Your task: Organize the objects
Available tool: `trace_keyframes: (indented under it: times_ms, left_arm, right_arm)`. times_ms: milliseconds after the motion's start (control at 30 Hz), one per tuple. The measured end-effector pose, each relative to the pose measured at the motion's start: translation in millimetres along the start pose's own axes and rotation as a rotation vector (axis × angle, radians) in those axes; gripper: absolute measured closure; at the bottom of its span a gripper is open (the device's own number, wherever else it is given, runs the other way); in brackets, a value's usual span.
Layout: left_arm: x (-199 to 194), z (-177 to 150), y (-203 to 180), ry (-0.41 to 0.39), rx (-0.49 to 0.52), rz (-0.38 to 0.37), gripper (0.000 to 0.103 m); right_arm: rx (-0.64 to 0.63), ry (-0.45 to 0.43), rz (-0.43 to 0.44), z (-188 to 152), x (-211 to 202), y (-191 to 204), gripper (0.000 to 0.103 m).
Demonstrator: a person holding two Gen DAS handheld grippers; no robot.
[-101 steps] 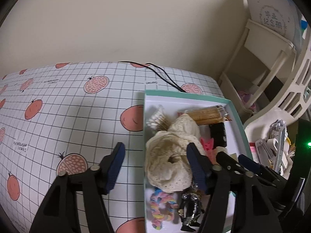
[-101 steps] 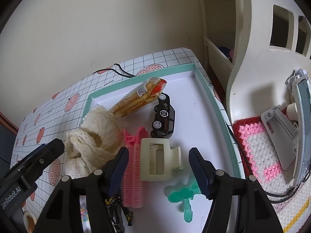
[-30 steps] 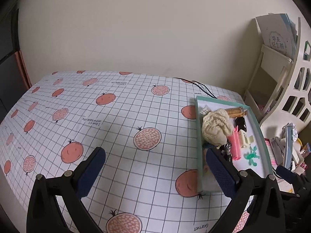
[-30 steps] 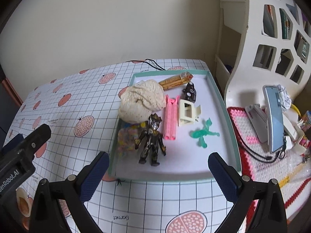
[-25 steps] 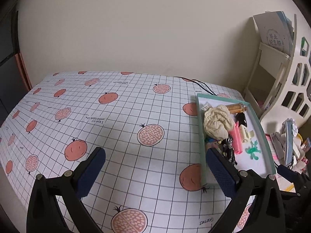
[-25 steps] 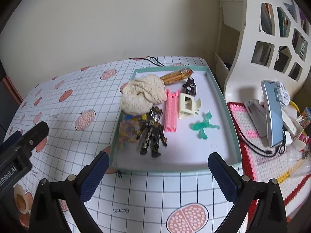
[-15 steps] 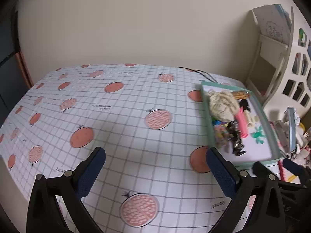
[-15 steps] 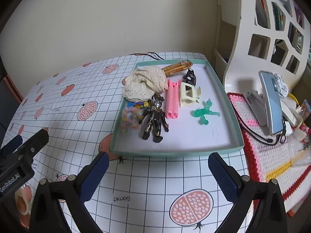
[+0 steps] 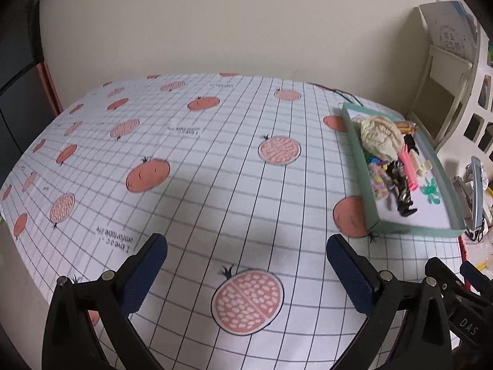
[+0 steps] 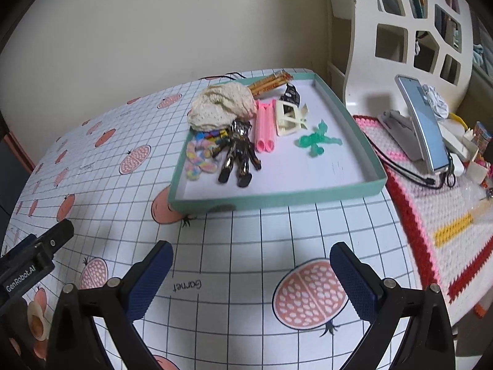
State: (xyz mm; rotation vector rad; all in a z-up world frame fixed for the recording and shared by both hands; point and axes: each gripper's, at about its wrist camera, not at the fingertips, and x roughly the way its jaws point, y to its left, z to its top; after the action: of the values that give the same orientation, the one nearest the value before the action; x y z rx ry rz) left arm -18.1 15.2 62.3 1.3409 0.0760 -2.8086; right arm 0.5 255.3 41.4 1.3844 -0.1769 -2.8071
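A shallow green tray (image 10: 277, 199) (image 9: 359, 154) at the table's right side holds several small things: a cream lace cloth (image 10: 222, 108) (image 9: 382, 137), a black and gold figure (image 10: 238, 151), pink hair rollers (image 10: 265, 125), a cream hair claw (image 10: 289, 117), a green toy (image 10: 317, 140), a black toy car (image 10: 291, 92), a snack packet (image 10: 268, 83) and a pastel braid (image 10: 197, 158). My left gripper (image 9: 246, 268) hangs open over the bare tablecloth, well left of the tray. Near the table's front, short of the tray, my right gripper (image 10: 251, 273) is open and holds nothing.
A grid tablecloth with pomegranate prints (image 9: 185, 160) covers the table. To the right of the tray lie a crocheted mat (image 10: 431, 209), a phone on a stand (image 10: 423, 123) and a cable. A white cut-out shelf (image 10: 409, 30) stands at the back right.
Both grippers have drawn back and up from the tray, so it now sits farther off. The jaws stand wider than 3.4 s ago. Nothing in the tray has moved.
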Motion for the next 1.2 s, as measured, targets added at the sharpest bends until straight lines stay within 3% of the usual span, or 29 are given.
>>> trace_keyframes:
  times_ms: [433, 1200]
  left_arm:
    - [23, -34, 1, 0.082, 0.0, -0.003, 0.0]
    - [39, -48, 2, 0.105, 0.028, 0.015, 0.0]
  right_arm:
    - [-0.023, 0.026, -0.049, -26, 17, -1, 0.0]
    - [-0.041, 0.032, -0.102, -34, 31, -5, 0.0]
